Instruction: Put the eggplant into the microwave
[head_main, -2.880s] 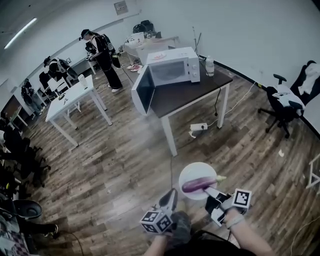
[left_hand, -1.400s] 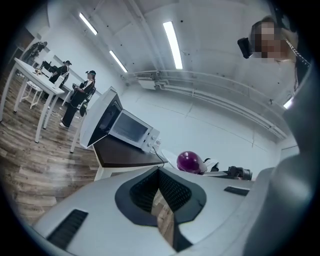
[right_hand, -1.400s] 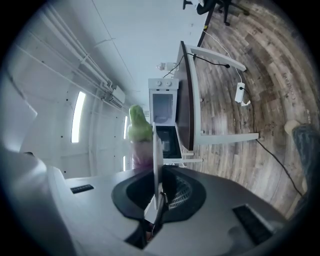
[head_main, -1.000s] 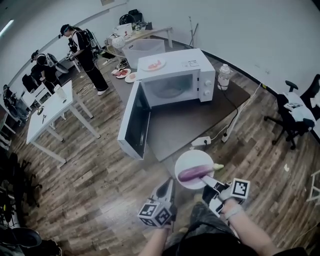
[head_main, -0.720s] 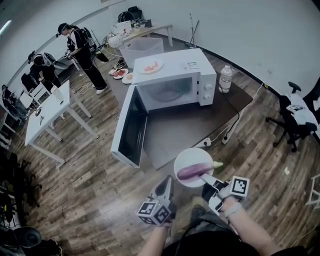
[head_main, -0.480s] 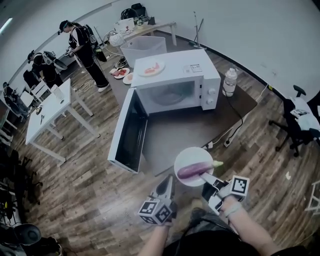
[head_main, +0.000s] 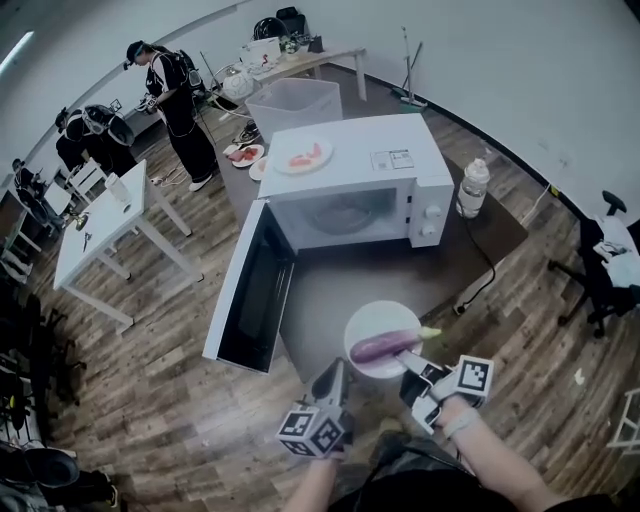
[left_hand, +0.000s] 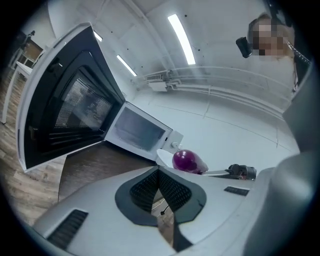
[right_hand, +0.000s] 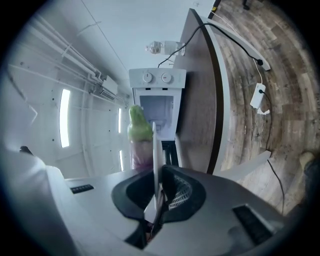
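- Now: microwave (head_main: 355, 170), door (head_main: 250, 295) swung open, stands nearer in the head view than a second ago; the approach is nearly complete.
- Eggplant (head_main: 380, 348): lying on white plate (head_main: 372, 320), carried at the near edge of the surface (head_main: 340, 285); not yet inside.
- Right hand-held gripper (head_main: 408, 360): jaws narrow, clamped on the plate rim.
- Left hand-held gripper (head_main: 333, 375): jaws together, empty.
- Remaining, as judged: plate forward into the open cavity.

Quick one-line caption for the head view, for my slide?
Right gripper holds a white plate bearing the eggplant before the open microwave; left gripper shut, empty, alongside.
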